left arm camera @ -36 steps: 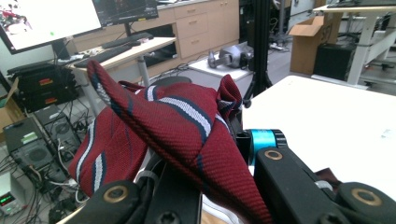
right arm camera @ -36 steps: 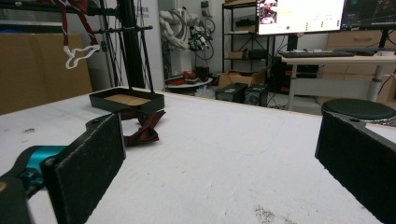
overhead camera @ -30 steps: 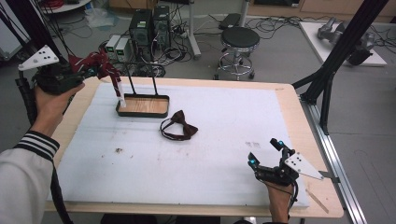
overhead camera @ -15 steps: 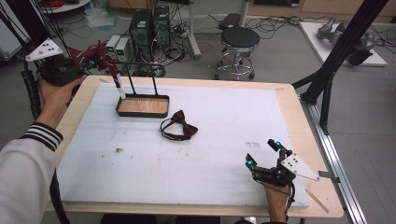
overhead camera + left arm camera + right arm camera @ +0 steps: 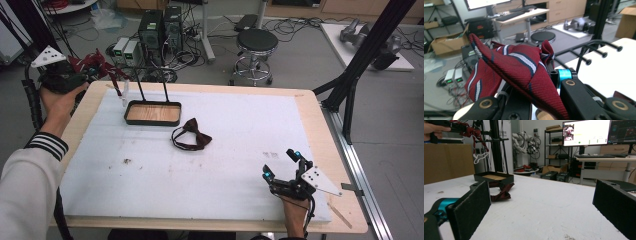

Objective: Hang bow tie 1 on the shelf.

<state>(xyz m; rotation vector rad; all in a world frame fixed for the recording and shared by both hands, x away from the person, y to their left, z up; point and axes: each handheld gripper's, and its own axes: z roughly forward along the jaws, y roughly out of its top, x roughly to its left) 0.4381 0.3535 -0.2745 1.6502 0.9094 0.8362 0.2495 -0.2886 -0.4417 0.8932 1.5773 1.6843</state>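
Jaws of the left gripper (image 5: 87, 74) were clenched on the striped red tie (image 5: 516, 67), which had shifted toward the black rack (image 5: 152, 95) at upper left; hanging appeared imminent. Right gripper (image 5: 282, 165) rested released, lower right.

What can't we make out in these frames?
- Left gripper jaw pads: in the left gripper view the red striped tie covers them.
- Tie's lower end: high view, too small against the floor clutter.
- Stand pegs: left gripper view cuts the posts off behind the tie.
- Dark bow tie: partly hidden by the right gripper jaw in its view.
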